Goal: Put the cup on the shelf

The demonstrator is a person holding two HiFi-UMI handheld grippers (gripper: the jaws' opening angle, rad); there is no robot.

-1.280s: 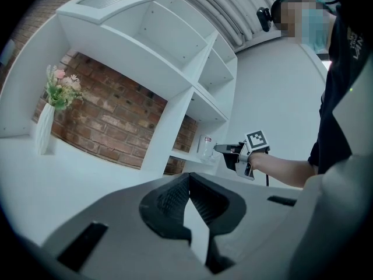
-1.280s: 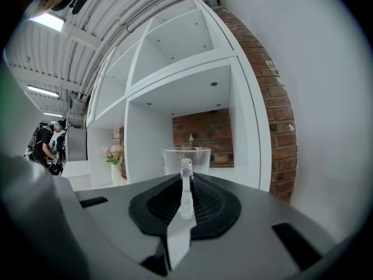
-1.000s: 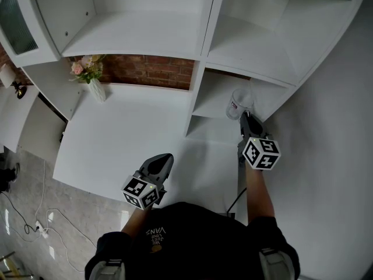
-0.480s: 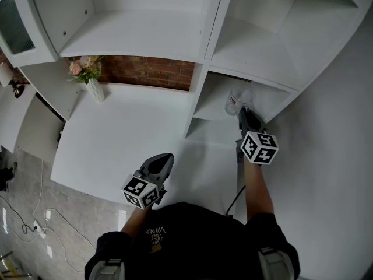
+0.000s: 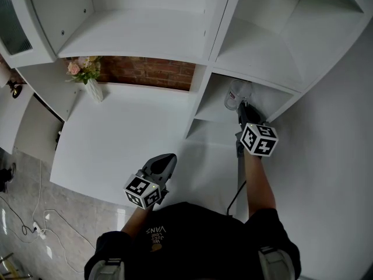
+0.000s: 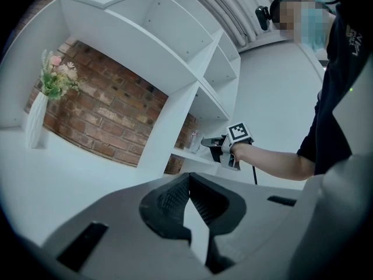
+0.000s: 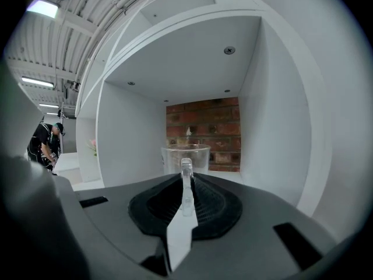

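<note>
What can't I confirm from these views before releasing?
- Base of the clear glass cup: in the right gripper view, the right gripper body covers it, so contact with the white shelf board cannot be told.
- Print on the cup: in the head view, too small to read.
- Shelf board's front edge: in the right gripper view, hidden below the gripper.

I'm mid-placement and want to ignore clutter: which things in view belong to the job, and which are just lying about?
Job:
- glass cup, held by its handle in the right gripper
- white shelf

Lying about:
- vase of flowers on the counter
- left gripper, shut and empty
</note>
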